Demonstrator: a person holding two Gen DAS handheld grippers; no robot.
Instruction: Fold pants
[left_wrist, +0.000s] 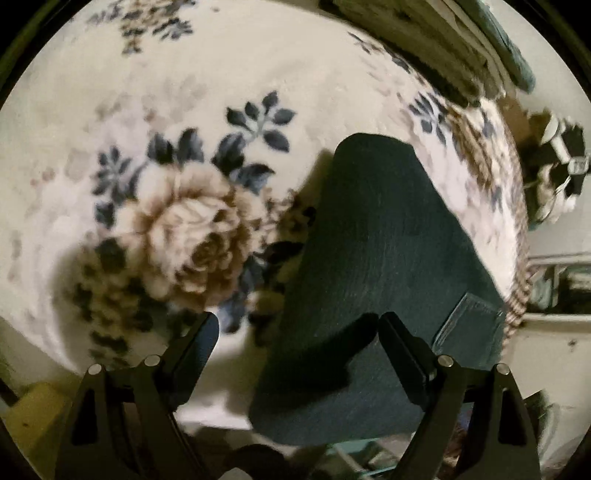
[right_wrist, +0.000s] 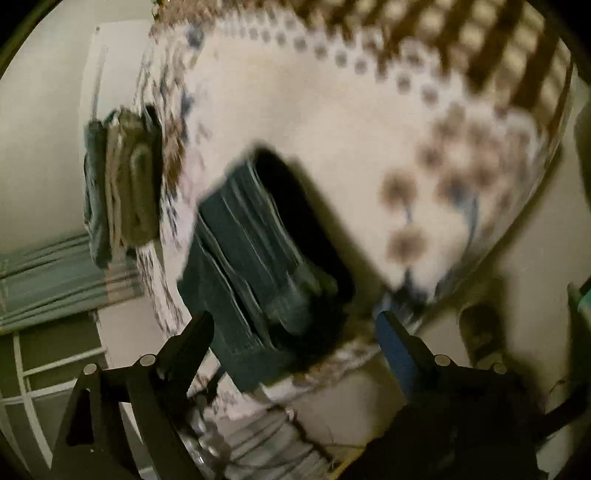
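The dark green pants (left_wrist: 384, 280) lie folded into a compact stack on a floral blanket (left_wrist: 177, 184), near its right edge. My left gripper (left_wrist: 299, 332) is open above the near end of the pants, holding nothing. In the right wrist view, which is blurred, the folded pants (right_wrist: 258, 280) show their stacked layers at the blanket's (right_wrist: 332, 129) edge. My right gripper (right_wrist: 295, 328) is open and empty just above that near end.
A pile of folded clothes (right_wrist: 122, 181) sits at the blanket's far left edge in the right wrist view. A white rack (right_wrist: 33, 373) stands lower left. Clutter and a white-and-black object (left_wrist: 561, 162) lie beyond the bed's right edge.
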